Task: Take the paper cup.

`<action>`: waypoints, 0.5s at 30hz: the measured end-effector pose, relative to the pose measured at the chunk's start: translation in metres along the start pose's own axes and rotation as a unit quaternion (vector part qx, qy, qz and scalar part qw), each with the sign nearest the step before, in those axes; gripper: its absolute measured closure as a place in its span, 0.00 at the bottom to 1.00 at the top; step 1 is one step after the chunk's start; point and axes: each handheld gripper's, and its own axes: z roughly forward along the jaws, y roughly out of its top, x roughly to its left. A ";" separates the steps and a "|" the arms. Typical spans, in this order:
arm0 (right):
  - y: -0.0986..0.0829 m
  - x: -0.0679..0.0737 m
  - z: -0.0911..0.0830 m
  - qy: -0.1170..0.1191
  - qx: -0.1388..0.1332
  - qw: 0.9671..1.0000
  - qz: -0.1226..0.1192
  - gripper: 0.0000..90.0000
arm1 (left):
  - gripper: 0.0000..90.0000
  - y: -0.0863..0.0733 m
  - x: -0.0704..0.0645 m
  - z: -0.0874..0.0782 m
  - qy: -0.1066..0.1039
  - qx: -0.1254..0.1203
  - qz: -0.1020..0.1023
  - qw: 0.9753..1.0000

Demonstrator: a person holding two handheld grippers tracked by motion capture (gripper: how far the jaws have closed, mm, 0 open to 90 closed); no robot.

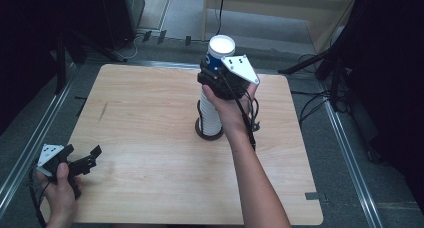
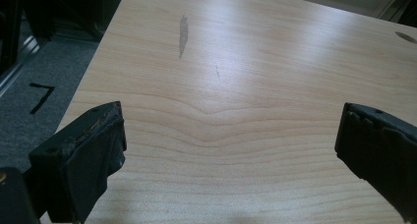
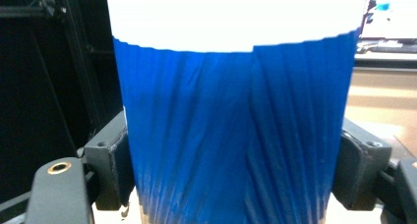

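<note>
1. Your right gripper (image 1: 216, 68) is up at the top of the cup stack (image 1: 210, 110), jaws clamped on the blue cup (image 1: 220, 50) from both sides. In the right gripper view each jaw presses the ribbed blue wall of that cup (image 3: 236, 135); white rim band sits above the jaws.
2. The blue cup is the topmost one, white inside, open end up. It stands on top of the tall column of white cups. Can't tell from the frames whether it is seated in the stack or lifted just clear of it.
3. The stack stands upright on a dark round base (image 1: 209, 133), right of centre on the wooden table (image 1: 140, 113), toward the far half.
4. Your right hand (image 1: 227, 105) wraps the gripper body in front of the stack; the grey three-cornered plate (image 1: 241, 68) is on top, cable hanging down along your forearm.
5. Your left gripper (image 1: 82, 155) is at the near left corner of the table, well apart from the stack, jaws spread wide, nothing between them. Left gripper view: bare table (image 2: 236, 96) between the two jaws, with a grey scuff mark (image 2: 183, 35) further out.
6. Your left hand (image 1: 59, 188) holds that gripper low at the table edge.
</note>
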 end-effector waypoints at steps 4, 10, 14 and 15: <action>0.012 0.000 -0.007 -0.003 -0.011 1.000 0.003 0.22 | 0.00 0.000 -0.001 0.000 -0.001 0.001 0.007 1.000; 0.028 0.001 -0.014 0.003 -0.027 1.000 -0.002 0.22 | 0.00 0.000 -0.001 0.000 -0.004 0.001 0.008 1.000; 0.038 0.000 -0.019 0.004 -0.037 0.999 0.002 0.22 | 0.00 0.000 -0.001 0.000 -0.007 0.002 0.011 1.000; 0.040 0.000 -0.021 0.003 -0.040 0.999 0.001 0.22 | 0.00 0.000 -0.001 0.000 -0.008 0.002 0.011 1.000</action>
